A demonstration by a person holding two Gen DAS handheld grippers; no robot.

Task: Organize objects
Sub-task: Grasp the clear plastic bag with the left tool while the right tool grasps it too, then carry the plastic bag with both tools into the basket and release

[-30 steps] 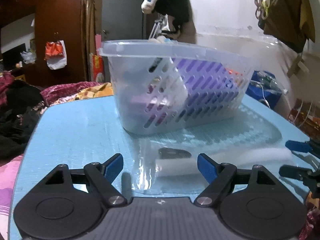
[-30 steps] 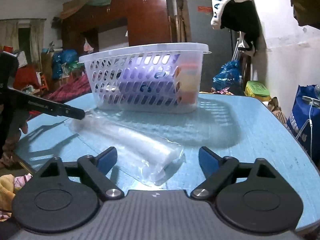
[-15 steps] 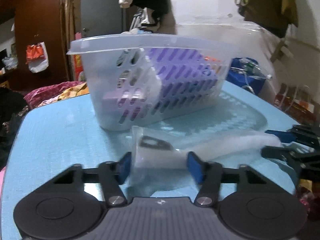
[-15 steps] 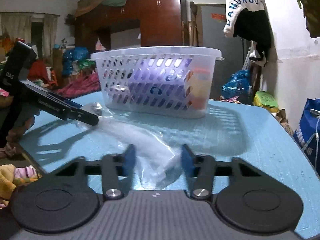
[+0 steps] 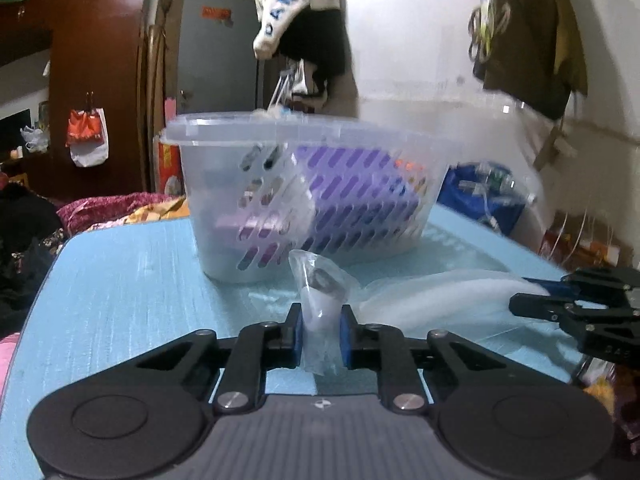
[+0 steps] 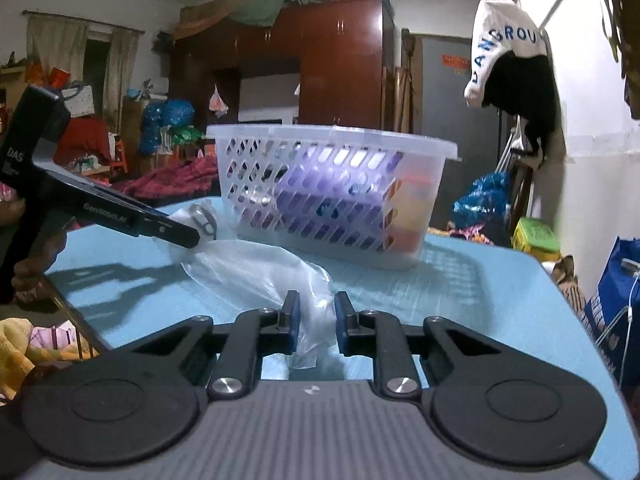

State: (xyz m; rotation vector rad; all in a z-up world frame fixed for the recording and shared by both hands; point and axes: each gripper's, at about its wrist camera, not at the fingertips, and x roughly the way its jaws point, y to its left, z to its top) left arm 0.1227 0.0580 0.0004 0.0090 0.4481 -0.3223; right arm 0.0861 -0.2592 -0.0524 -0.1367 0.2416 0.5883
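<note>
A long clear plastic bag (image 5: 432,300) holding a white roll hangs between my two grippers above the blue table (image 5: 120,280). My left gripper (image 5: 322,334) is shut on one end of the bag, where a dark ring shows inside. My right gripper (image 6: 314,320) is shut on the other end (image 6: 256,268). A clear slotted plastic basket (image 5: 304,200) with purple items inside stands just beyond the bag; it also shows in the right wrist view (image 6: 332,196). The right gripper appears at the right edge of the left wrist view (image 5: 576,304), the left gripper at the left of the right wrist view (image 6: 168,232).
The table's far edge (image 6: 532,256) runs behind the basket. A wall with hanging clothes (image 5: 304,28) rises behind the table. Bags and a blue sack (image 6: 624,280) lie on the floor to the right, bedding and clutter (image 5: 108,208) to the left.
Both grippers went from open to shut on the ends of the plastic bag. The bag has lifted off the table, its left end now upright.
</note>
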